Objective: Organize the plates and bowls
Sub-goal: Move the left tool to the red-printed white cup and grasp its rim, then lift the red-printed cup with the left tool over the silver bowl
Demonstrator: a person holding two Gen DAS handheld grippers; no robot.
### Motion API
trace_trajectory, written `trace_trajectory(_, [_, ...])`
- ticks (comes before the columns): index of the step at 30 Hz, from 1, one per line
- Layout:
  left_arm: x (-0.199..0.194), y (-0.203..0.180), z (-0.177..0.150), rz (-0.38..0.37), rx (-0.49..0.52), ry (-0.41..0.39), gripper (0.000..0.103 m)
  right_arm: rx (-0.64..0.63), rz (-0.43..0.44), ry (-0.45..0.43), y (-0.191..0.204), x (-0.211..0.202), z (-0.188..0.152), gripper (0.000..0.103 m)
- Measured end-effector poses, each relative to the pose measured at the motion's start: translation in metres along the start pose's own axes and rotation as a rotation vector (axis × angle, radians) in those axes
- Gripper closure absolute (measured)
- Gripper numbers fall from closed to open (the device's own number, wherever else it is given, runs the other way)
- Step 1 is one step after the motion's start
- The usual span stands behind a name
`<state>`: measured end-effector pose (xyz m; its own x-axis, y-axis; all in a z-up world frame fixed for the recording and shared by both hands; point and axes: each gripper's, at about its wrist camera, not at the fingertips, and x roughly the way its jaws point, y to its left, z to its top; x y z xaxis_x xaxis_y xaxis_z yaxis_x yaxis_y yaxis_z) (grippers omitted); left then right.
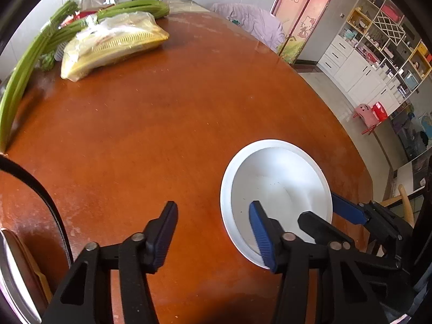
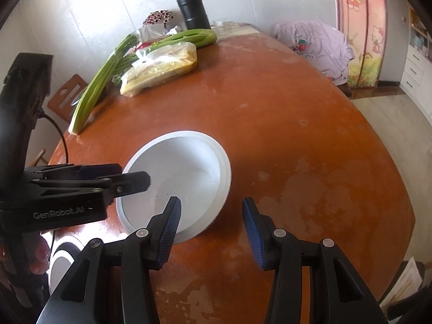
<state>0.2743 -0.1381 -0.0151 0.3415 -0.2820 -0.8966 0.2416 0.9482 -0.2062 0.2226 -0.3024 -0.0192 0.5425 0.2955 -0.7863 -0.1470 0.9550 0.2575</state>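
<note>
Now your left tool (image 1: 213,232) is straddling the near-left rim of the white bowl (image 1: 275,178) on the worktop (image 1: 162,135), jaws apart, one finger inside; your right tool (image 2: 210,232) is straddling its near-right rim, also ungripped.

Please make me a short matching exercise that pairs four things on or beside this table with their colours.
Things:
1. bowl
2. flask
3. long vegetable stalks
4. garment on the chair

Colours:
a. green
b. lilac
c. white
d. black

Pairs: 1-c, 2-d, 3-a, 4-b
</note>
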Motion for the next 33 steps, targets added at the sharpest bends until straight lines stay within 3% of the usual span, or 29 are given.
trace_trajectory(4, [0.007, -0.001, -0.001, -0.041, -0.007, 0.025, 0.065, -0.023, 0.029, 0.005, 0.007, 0.004, 0.001, 0.058])
trace_trajectory(8, [0.011, -0.004, -0.001, -0.083, 0.000, 0.042, 0.065, -0.049, 0.043, 0.012, 0.016, 0.008, 0.002, 0.058])
trace_trajectory(13, [0.011, -0.003, -0.002, -0.072, -0.005, 0.045, 0.066, -0.074, 0.044, 0.017, 0.028, 0.010, 0.004, 0.058])
trace_trajectory(33, [-0.067, 0.005, -0.019, -0.061, 0.003, -0.105, 0.066, -0.133, 0.072, -0.065, 0.065, -0.038, 0.008, 0.057])
